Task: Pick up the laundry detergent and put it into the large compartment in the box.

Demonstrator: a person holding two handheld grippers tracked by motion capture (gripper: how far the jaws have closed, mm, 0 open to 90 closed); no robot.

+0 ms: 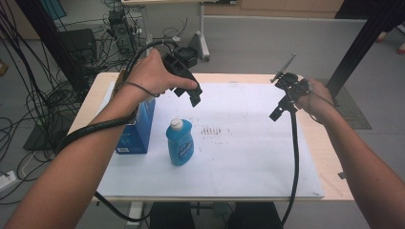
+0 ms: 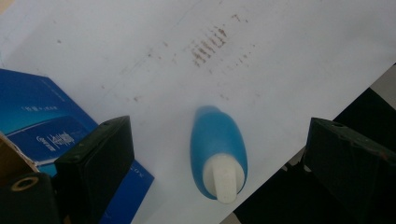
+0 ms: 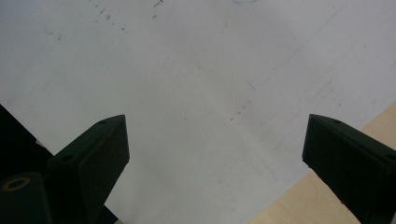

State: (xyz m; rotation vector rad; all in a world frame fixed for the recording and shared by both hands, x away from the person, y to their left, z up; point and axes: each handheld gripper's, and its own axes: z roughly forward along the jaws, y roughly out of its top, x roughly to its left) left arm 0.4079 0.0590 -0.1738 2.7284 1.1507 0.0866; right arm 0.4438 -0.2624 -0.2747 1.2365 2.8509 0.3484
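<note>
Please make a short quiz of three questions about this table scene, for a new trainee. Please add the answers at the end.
1. True or false: the left claw is closed on the blue bottle.
2. Which object stands beside the blue bottle on the white mat? A) a red cup B) a blue box C) a green bowl
3. Fill in: the cap of the blue bottle is ____ in colour.

Key:
1. False. Its jaws stand wide apart above the bottle and touch nothing.
2. B. The blue box stands upright just to the bottle's left in the high view.
3. White.
</note>
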